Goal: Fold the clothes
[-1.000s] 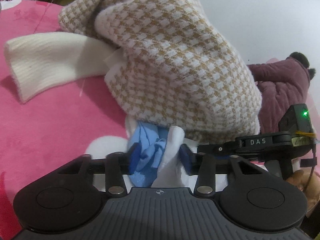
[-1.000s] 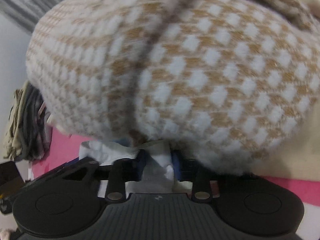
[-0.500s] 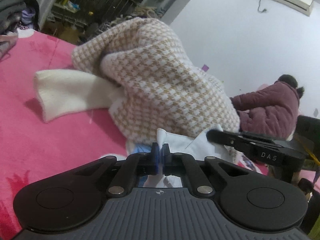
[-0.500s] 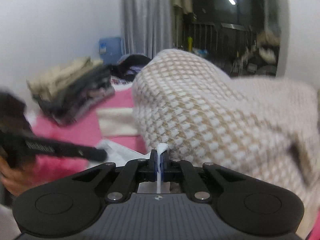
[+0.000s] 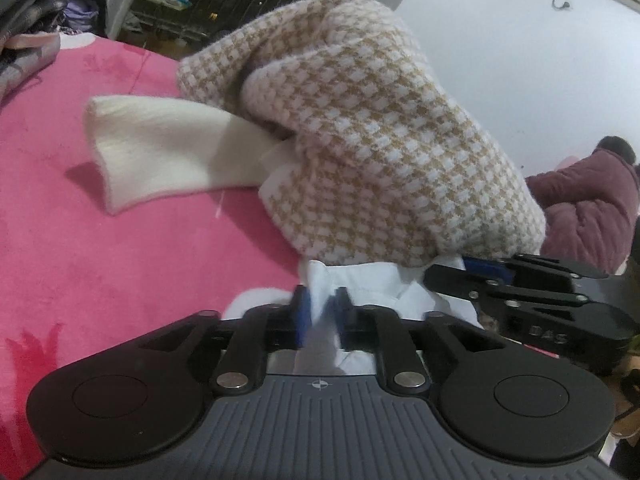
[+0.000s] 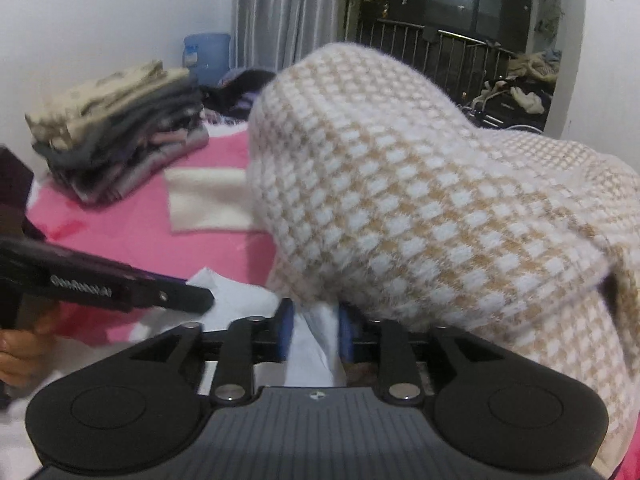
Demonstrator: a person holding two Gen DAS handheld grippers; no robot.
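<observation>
The left tool [image 5: 320, 316] now has its two blue pads apart, with a piece of the white collar [image 5: 360, 284] standing loosely between them. Half a second ago the same pads were pressed together on this white cloth, so the left tool has let go, or is in the middle of letting go. The right tool [image 6: 314, 334] shows the same change: its pads were closed on a thin white edge half a second ago, and now they stand apart with the white cloth between them, not squeezed.

The houndstooth sweater [image 5: 380, 140] lies as a high, rounded heap on the pink bed cover [image 5: 100, 260], just in front of both tools. Its cream sleeve [image 5: 160, 148] stretches out flat to the left of the heap. One second ago the heap was much closer to both cameras and filled the right view; now both tools are further back and lower, near the collar end.

My judgement is that the collar end has just been set down and released. But the sweater is not a flat, neat packet: it is bunched, and the sleeve lies outside it. So the folding of this piece seems not finished. A stack of folded clothes [image 6: 120, 140] rests further back on the bed.
</observation>
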